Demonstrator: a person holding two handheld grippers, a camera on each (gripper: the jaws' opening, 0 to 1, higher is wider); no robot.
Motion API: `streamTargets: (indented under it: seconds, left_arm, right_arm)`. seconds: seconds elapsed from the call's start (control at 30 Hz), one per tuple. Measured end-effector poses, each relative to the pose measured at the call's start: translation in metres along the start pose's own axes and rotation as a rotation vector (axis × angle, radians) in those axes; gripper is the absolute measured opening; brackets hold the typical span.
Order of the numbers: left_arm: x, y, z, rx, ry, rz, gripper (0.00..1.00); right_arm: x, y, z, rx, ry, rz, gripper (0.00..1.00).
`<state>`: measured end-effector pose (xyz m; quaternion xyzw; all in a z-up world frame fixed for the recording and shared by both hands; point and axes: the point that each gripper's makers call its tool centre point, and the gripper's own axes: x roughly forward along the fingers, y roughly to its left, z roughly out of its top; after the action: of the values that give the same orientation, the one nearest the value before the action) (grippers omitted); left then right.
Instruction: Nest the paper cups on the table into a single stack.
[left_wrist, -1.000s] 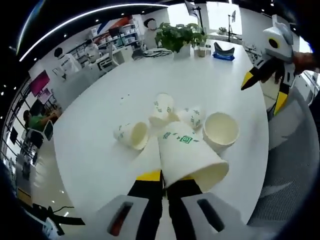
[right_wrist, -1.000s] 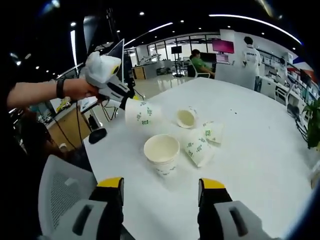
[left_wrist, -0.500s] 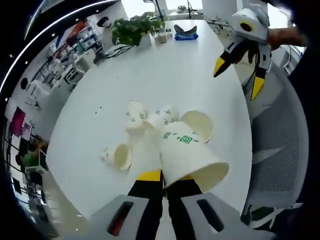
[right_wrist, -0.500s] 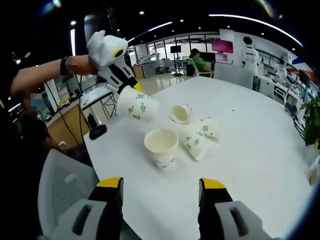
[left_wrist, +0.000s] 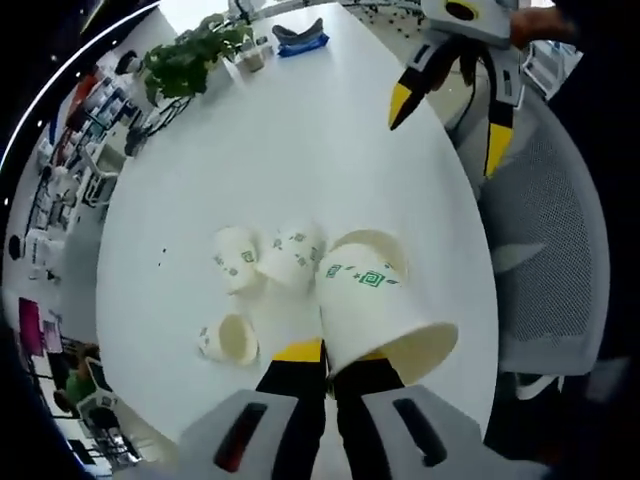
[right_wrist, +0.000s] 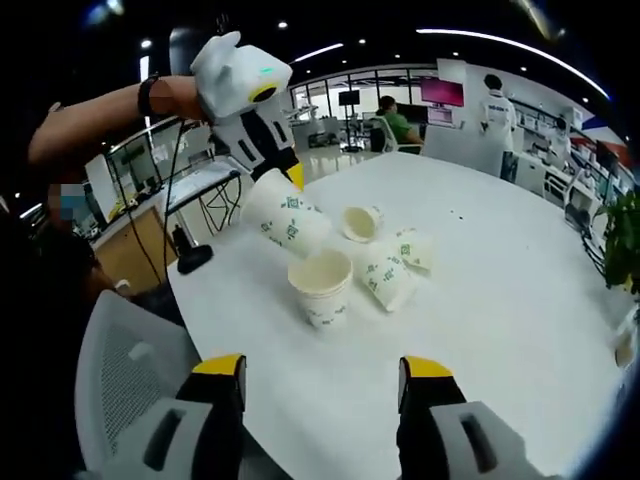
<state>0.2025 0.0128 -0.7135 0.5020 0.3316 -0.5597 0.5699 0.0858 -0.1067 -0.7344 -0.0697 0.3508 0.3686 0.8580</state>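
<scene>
The jaws of the left gripper (left_wrist: 325, 352) were pinched on the wall of a held cup (left_wrist: 378, 310), carried tilted just above the upright cup (right_wrist: 321, 287) standing on the white desk (right_wrist: 520, 300). The jaws of the right gripper (right_wrist: 322, 378) were spread wide and carried nothing, hanging near the desk's edge.

Judgement: the step in hand was nesting the held cup into the upright one. To do it well, the held cup would need righting so its base points down and sits centred over the open rim, then lowering straight; a skewed entry could tip the upright cup.

The right gripper view showed the held cup clear of the upright cup's rim. The left gripper view, looking down, showed three more cups (left_wrist: 288, 256) lying on their sides beside the upright one, a potted plant (left_wrist: 190, 62) at the far end, and a grey chair (left_wrist: 545, 260) by the desk.
</scene>
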Motion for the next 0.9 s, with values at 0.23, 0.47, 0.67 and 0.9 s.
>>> streamTargets:
  seconds: [0.23,0.47,0.67,0.9]
  left_arm:
    - [0.008,-0.009,0.006,0.062,0.065,-0.052,0.0]
    - [0.017,-0.007,0.006,0.1,0.114,-0.089,0.0]
    - [0.022,-0.009,0.009,0.12,0.143,-0.102,0.0]
    - [0.034,-0.009,0.005,0.127,0.169,-0.125,0.0]
  right_arm:
    - [0.0,-0.005,-0.004,0.011,-0.003,-0.005,0.61]
    - [-0.001,-0.004,-0.001,0.011,-0.003,-0.003,0.61]
    - [-0.001,-0.005,-0.002,0.011,-0.002,-0.003,0.61]
    - [0.001,-0.01,-0.004,0.016,0.0,-0.004,0.61]
